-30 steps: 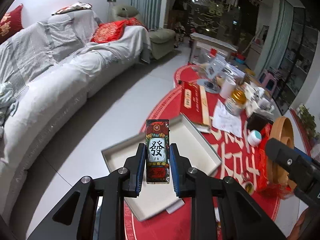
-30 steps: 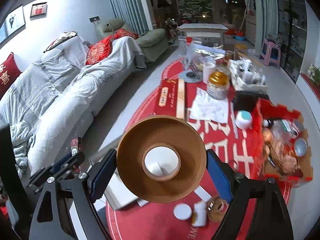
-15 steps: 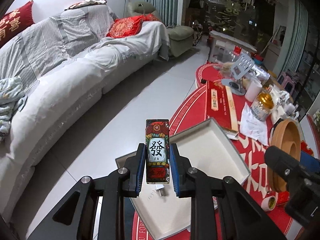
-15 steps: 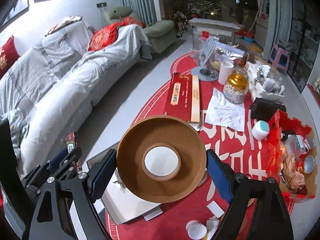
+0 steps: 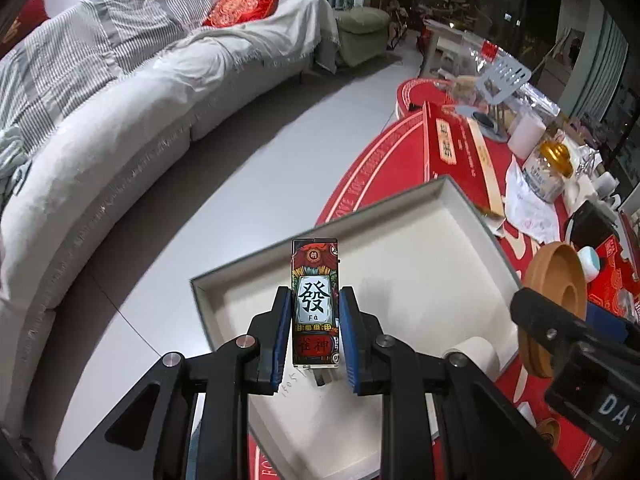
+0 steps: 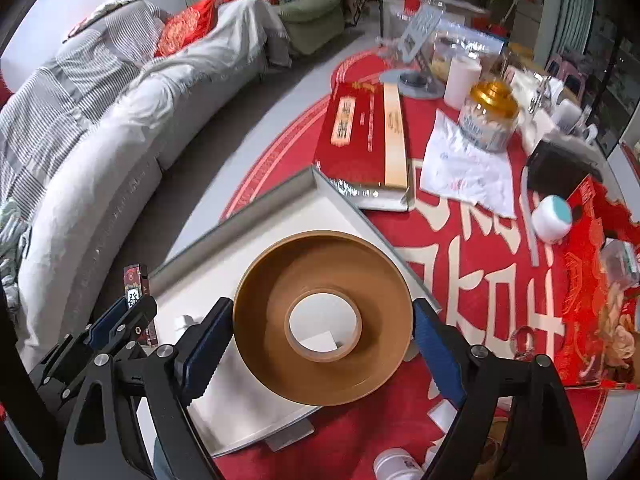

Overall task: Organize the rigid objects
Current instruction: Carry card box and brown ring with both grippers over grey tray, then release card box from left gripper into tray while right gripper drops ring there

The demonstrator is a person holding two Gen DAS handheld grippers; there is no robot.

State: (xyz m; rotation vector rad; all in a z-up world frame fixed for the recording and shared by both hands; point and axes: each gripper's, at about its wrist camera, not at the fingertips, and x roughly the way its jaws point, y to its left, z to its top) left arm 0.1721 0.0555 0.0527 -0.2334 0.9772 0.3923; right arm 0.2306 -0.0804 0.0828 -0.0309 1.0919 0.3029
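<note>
Clamping a slim rectangular lighter point(image 5: 315, 304) between its blue ribbed pads, the left gripper point(image 5: 315, 322) holds it upright over a shallow white box tray point(image 5: 420, 264). The lighter's glossy face carries a bold black character on a white panel framed by red and green ornament. The tray is square, with low grey-edged walls and a smooth matte floor, and it sits on a round red tablecloth point(image 6: 460, 280) printed with large cream characters.

The right gripper point(image 6: 322, 334) has its jaws spread wide and pressed on the rim of a big roll of brown tape point(image 6: 322, 316), a flat smooth disc with a cardboard core, hanging above the tray's near corner.

Beyond the tray lies a long red gift box point(image 6: 352, 136) with a pale wooden strip along one side, then crumpled white paper point(image 6: 464, 164) and a glass jar with a gold lid point(image 6: 490, 114). A curved sofa under grey striped covers point(image 5: 120, 92) lines the left side.
</note>
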